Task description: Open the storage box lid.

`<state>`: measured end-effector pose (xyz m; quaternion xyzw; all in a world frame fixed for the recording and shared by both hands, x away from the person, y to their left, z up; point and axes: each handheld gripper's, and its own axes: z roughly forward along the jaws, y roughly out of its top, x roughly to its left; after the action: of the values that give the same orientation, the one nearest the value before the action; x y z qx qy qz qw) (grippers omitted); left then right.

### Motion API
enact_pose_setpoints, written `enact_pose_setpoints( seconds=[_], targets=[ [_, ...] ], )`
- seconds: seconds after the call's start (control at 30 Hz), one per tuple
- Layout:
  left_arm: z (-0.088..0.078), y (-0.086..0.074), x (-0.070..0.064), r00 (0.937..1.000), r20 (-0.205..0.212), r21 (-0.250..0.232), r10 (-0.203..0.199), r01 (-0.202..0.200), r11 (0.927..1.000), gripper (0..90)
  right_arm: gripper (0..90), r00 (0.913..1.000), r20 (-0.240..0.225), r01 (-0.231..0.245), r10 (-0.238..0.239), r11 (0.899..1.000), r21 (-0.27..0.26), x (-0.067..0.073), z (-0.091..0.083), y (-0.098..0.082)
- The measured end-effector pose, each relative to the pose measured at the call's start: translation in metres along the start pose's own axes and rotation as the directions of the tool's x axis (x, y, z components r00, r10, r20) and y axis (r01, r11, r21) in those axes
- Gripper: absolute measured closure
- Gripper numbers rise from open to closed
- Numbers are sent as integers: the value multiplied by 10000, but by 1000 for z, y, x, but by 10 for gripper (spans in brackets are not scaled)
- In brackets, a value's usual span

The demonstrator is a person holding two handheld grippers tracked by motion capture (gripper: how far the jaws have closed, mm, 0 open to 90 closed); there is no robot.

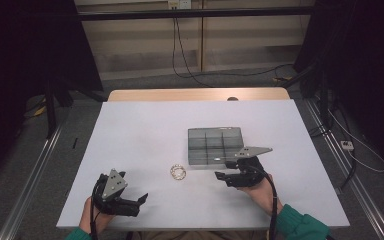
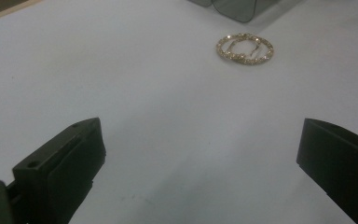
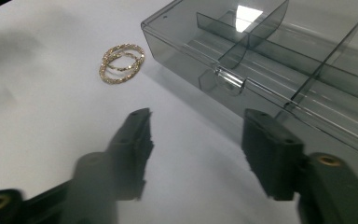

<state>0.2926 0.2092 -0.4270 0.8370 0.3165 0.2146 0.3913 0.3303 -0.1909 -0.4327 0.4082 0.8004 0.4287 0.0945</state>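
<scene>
The left gripper [image 1: 141,199] rests low on the white desk [image 1: 145,130], and its fingers [image 2: 65,163] stand wide apart with nothing between them. Ahead of it, in the middle, two gold hoops [image 1: 178,172] lie on the desk, one partly over the other, just beside the near left corner of the grey box [image 1: 215,145]. The right gripper [image 1: 221,175] is near the front wall of the box. Its fingers [image 3: 135,140] are half open and hold nothing.

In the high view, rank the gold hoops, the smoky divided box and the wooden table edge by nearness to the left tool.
1. Gold hoop earrings, up-right of the left tool.
2. Smoky transparent plastic divided box, farther right.
3. Wooden table edge, at the far side.
</scene>
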Motion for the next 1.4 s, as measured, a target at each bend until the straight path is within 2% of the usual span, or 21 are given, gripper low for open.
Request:
enact_pose_setpoints(
  seconds=[0.07,0.13,0.43,0.83,1.13,1.4],
  targets=[
    [0,0,0,10000,-25,4,-30,30,10000,6,554,9996,258,-68,70,10000,-60,-1,1,1],
    [0,0,1,10000,-25,4,31,-31,10000,6,629,9987,391,-332,341,9992,-237,-3,2,3],
    [2,0,3,10000,52,49,-29,29,10000,6,795,9961,399,-787,790,9968,-110,-13,14,1],
    [6,2,0,9999,120,77,57,-58,10000,6,847,9951,137,-975,979,9948,-280,-19,17,-4],
    [6,2,1,9999,125,139,55,-56,9999,6,867,9973,40,-736,738,9962,-461,-19,19,-4],
    [6,2,1,9999,101,106,52,-53,9999,7,874,9971,-17,-755,756,9952,-627,-20,17,-4]
  ],
)
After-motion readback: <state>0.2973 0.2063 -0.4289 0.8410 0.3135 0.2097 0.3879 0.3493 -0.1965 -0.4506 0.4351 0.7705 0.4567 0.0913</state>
